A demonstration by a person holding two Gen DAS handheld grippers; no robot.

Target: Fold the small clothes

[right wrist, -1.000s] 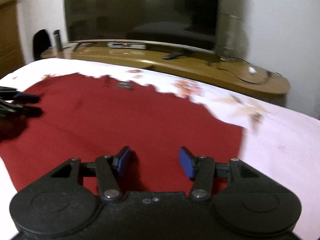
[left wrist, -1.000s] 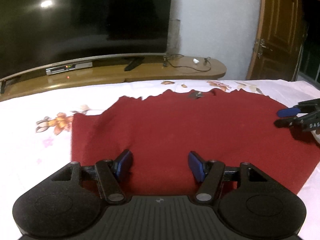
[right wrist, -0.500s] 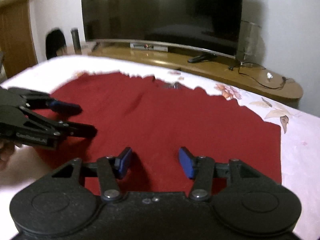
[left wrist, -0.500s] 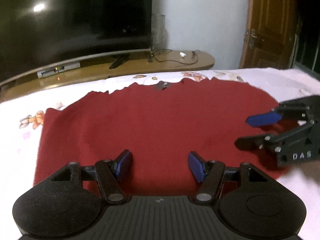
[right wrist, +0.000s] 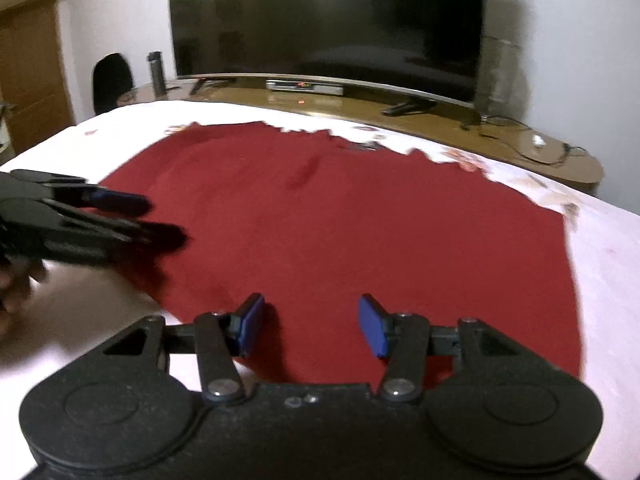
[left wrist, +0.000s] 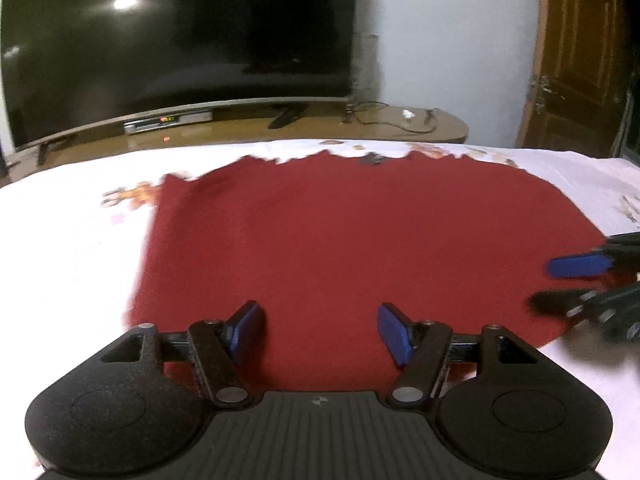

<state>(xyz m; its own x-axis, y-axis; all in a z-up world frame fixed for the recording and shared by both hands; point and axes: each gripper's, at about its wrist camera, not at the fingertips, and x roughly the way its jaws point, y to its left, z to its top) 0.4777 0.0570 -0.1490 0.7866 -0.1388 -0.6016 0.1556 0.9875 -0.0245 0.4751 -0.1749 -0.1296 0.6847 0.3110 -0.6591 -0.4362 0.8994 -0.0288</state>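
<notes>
A dark red garment (left wrist: 360,240) lies spread flat on a white floral bedsheet (left wrist: 72,248); it also shows in the right wrist view (right wrist: 380,220). My left gripper (left wrist: 320,330) is open and empty over the garment's near edge, toward its left side. My right gripper (right wrist: 310,324) is open and empty over the near edge, toward the right side. Each gripper shows in the other's view: the right one (left wrist: 560,284) at the garment's right edge, the left one (right wrist: 156,220) at its left edge.
A large dark TV (left wrist: 180,48) stands on a low wooden bench (left wrist: 400,124) beyond the bed, with a set-top box (left wrist: 168,122) and cables. A wooden door (left wrist: 580,60) is at the right. A bottle (right wrist: 157,70) stands on the bench's left end.
Both grippers have shifted over the garment's near edge; the views swing a little. The right gripper sits further out toward the right edge than half a second ago. Both stay open.
</notes>
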